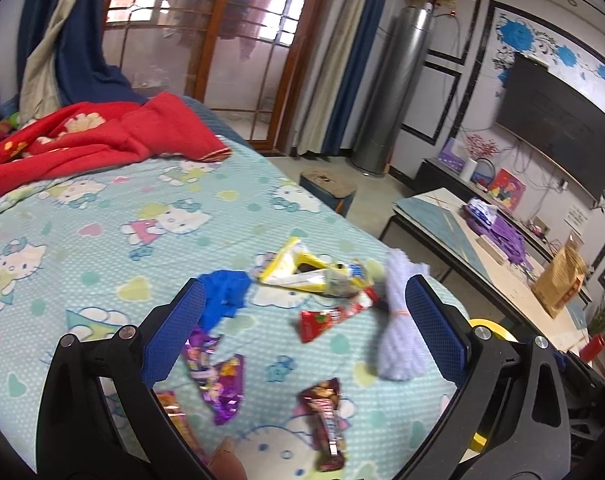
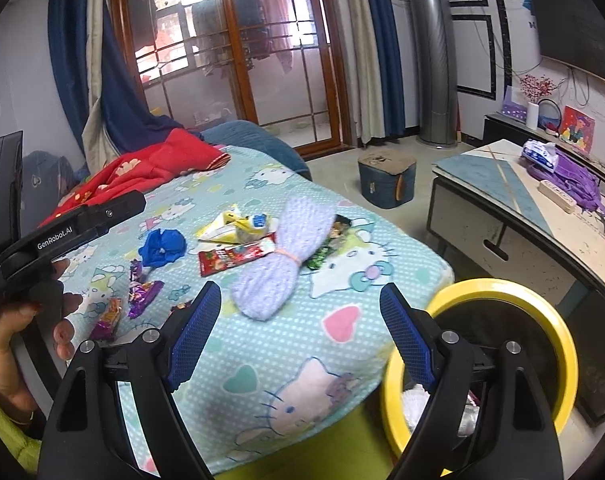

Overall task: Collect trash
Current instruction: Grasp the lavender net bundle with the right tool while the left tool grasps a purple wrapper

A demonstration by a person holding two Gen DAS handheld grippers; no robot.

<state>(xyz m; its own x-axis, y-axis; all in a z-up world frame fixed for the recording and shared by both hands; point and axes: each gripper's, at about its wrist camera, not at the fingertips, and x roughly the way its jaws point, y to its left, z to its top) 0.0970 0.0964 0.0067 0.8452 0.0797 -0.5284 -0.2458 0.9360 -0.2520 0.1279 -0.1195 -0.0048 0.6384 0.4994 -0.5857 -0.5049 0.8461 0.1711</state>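
Note:
Several wrappers lie on the cartoon-cat bedsheet: a yellow one, a red one, purple ones, a dark red one, plus a crumpled blue scrap and a lavender yarn bundle. My left gripper hovers open above them, nothing between its fingers. My right gripper is open over the bed's near corner, empty, short of the yarn bundle and the red wrapper. A yellow-rimmed bin with white trash inside stands beside the bed, under the right finger.
A red blanket is bunched at the bed's far end. A low table with purple cloth stands right of the bed, a round stool beyond it. A hand holds the left gripper's body at the left.

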